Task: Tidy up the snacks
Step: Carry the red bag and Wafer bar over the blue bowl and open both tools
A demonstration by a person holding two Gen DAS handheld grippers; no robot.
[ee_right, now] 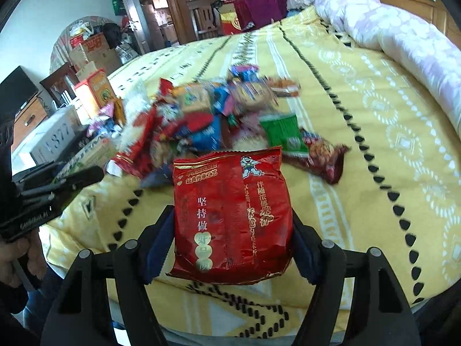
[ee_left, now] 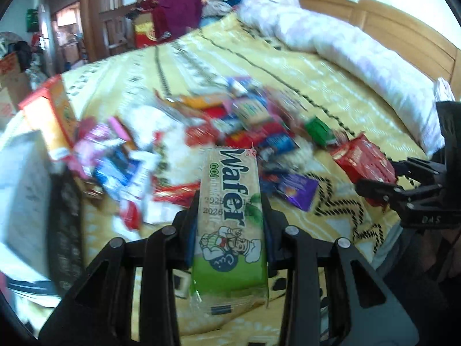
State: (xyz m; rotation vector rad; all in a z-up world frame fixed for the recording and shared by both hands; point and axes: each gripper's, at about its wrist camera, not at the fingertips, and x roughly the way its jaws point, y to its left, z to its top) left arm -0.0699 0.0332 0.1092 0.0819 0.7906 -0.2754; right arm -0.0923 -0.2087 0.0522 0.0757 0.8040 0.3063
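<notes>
Holding a snack in each hand, I have both packs clear of the bed (ee_right: 360, 132). My left gripper (ee_left: 230, 216) is clamped on the sides of the wafer pack (ee_left: 229, 219), which stands lengthwise between the fingers with its green end nearest the camera. My right gripper (ee_right: 233, 230) is clenched across the red bag (ee_right: 233, 216), pads pressing into both puffy edges. To carry these well, I judge I should keep the squeeze on the bag gentle, since it is air-filled and whatever is inside may crush, and keep the wafer pack from twisting, as it is long and held only across its middle. Beyond both packs lies the pile (ee_right: 207, 121) of mixed wrappers in the middle of the yellow bedspread, with a green packet (ee_right: 283, 134) at its near right edge. Cartons (ee_right: 96, 90) stand at the left side of the bed, likely where sorted items belong, though I cannot tell which. A rolled quilt (ee_right: 403, 37) lies along the far side.
</notes>
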